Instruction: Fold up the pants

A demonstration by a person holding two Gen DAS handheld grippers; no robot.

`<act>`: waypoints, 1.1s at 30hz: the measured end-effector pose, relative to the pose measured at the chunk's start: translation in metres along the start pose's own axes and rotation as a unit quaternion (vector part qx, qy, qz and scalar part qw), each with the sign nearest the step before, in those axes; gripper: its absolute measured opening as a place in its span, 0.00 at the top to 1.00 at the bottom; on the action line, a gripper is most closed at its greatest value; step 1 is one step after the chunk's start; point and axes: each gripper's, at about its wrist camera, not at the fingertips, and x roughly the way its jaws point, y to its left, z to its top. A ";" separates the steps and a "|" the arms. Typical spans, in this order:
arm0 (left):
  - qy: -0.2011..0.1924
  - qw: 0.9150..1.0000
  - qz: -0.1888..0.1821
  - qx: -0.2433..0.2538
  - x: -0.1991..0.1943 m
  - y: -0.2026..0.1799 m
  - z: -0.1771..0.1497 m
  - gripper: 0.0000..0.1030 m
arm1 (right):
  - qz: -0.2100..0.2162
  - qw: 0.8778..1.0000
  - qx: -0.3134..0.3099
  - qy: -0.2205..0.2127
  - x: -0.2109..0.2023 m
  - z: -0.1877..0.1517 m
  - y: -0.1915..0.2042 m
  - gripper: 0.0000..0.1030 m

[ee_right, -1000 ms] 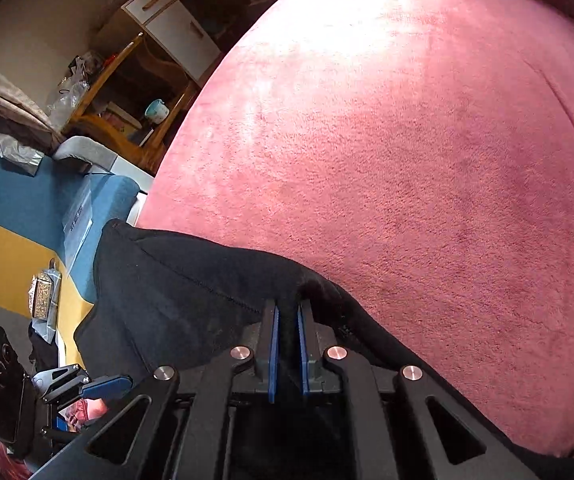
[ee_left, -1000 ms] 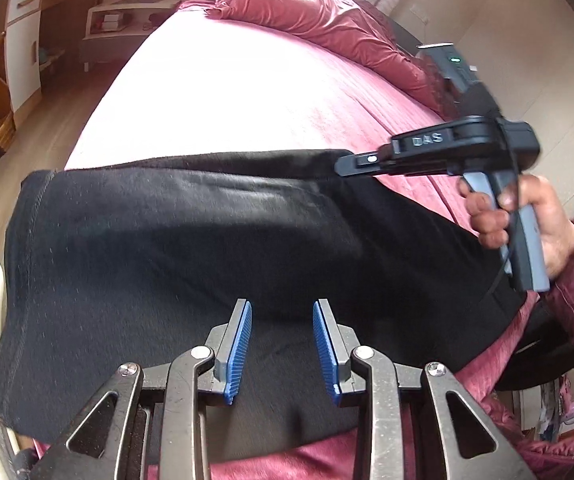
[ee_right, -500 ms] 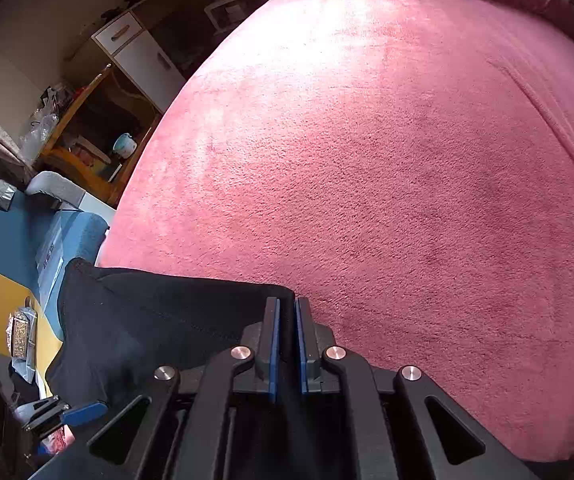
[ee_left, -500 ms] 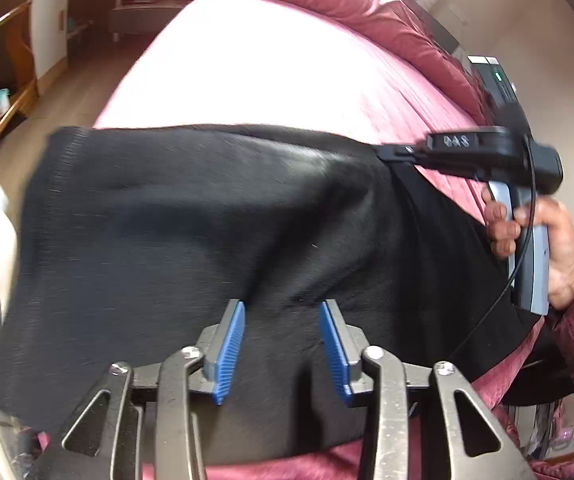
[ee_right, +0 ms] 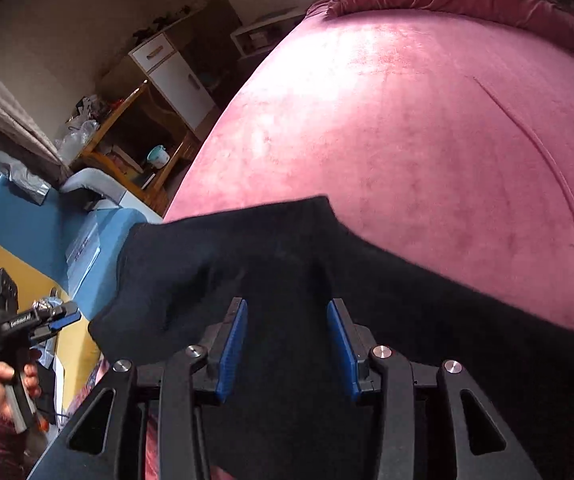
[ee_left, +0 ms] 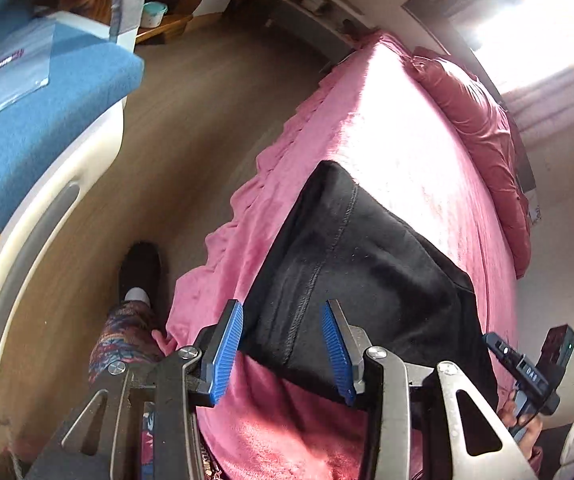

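Note:
The black pants [ee_left: 359, 264] lie folded on the pink bed [ee_left: 399, 152] near its left edge; in the right wrist view the pants [ee_right: 287, 264] spread under and ahead of the fingers. My left gripper [ee_left: 283, 340] is open and empty, just above the pants' near edge. My right gripper [ee_right: 287, 336] is open and empty over the black fabric. Each gripper shows small in the other's view: the right one [ee_left: 527, 368] beyond the pants, the left one [ee_right: 27, 320] at the far left.
A dark red pillow [ee_left: 483, 120] lies along the far side of the bed. A blue and white chair [ee_left: 47, 128] stands on the wooden floor left of the bed. The person's foot [ee_left: 139, 268] stands by the bed edge. A wooden shelf and white cabinet [ee_right: 175, 76] stand beyond.
My right gripper has opened and let go of the pants, which now lie flat. My left gripper has swung left and back, so the floor and chair come into view.

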 end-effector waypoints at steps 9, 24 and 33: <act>0.016 1.000 -0.013 0.004 0.027 0.002 -0.015 0.84 | 0.001 0.999 0.031 0.039 0.017 -0.067 0.002 0.58; 0.005 0.997 0.045 0.065 0.035 0.006 -0.017 0.81 | -0.013 0.998 0.044 0.053 0.027 -0.089 0.000 0.57; -0.094 0.987 0.060 0.113 -0.025 -0.037 -0.015 0.70 | -0.002 0.998 0.056 0.034 0.010 -0.092 -0.002 0.57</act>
